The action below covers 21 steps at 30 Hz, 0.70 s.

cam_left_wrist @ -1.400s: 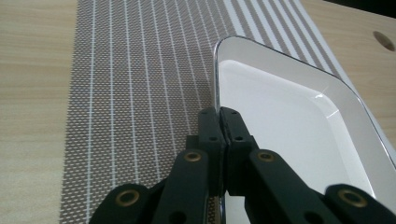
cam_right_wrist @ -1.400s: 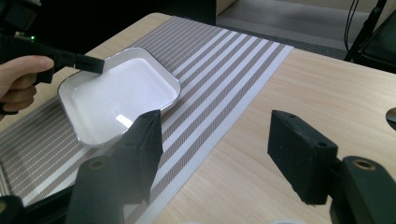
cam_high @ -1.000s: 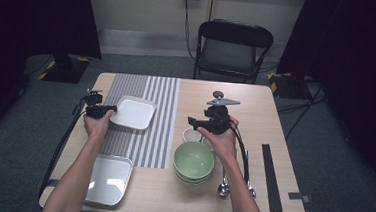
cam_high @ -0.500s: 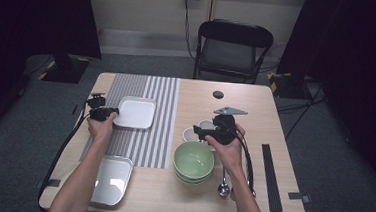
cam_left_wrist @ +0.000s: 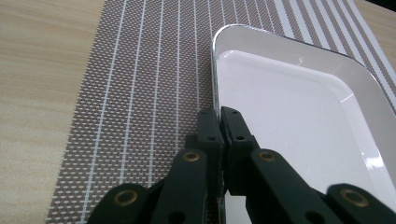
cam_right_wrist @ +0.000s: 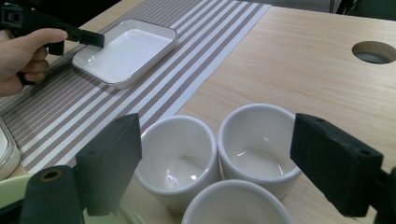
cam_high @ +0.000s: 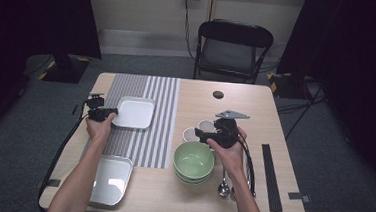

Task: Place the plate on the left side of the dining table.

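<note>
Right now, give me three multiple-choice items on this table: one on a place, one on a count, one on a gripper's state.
1. Where does the white square plate held by the left gripper lie?
A. on the striped mat
B. inside the green bowl
C. on the chair

2. How many small white cups stand before the right gripper?
A. one
B. three
C. five

3. How do the right gripper's jaws stand?
A. shut on a spoon
B. shut on a cup
C. wide open, touching nothing

Key: 1 A, the plate sits on the striped mat; 2 B, the right gripper view shows three cups clustered together; 3 C, the jaws stand apart on either side of the cups with nothing pressed between them.
</note>
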{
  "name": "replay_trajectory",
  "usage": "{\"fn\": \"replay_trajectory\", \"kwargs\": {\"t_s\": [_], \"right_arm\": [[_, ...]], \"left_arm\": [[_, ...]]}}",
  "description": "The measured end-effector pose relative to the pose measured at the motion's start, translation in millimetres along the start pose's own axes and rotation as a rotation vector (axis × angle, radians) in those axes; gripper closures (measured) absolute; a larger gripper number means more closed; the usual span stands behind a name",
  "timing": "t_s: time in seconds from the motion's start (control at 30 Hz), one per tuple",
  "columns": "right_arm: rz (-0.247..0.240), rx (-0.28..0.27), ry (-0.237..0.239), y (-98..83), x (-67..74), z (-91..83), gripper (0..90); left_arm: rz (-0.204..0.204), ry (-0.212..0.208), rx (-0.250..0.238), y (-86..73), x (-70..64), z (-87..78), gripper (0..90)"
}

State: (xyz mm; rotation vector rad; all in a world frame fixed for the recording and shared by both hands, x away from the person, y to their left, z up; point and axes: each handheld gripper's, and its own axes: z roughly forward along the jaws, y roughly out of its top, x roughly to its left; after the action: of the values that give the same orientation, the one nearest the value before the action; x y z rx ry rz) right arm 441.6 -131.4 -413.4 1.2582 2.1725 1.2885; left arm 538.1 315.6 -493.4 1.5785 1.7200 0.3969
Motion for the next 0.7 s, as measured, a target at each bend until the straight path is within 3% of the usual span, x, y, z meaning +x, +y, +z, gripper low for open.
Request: {"fn": "replay_trajectory", "kwargs": {"t_s": [0.7], "right_arm": [[0.003,-0.006,0.010,0.0,2.1,1.0,17.2]], "left_arm": [[0.003,0.003,-0.009,-3.7,-0.8,-2.7,87.5]]}}
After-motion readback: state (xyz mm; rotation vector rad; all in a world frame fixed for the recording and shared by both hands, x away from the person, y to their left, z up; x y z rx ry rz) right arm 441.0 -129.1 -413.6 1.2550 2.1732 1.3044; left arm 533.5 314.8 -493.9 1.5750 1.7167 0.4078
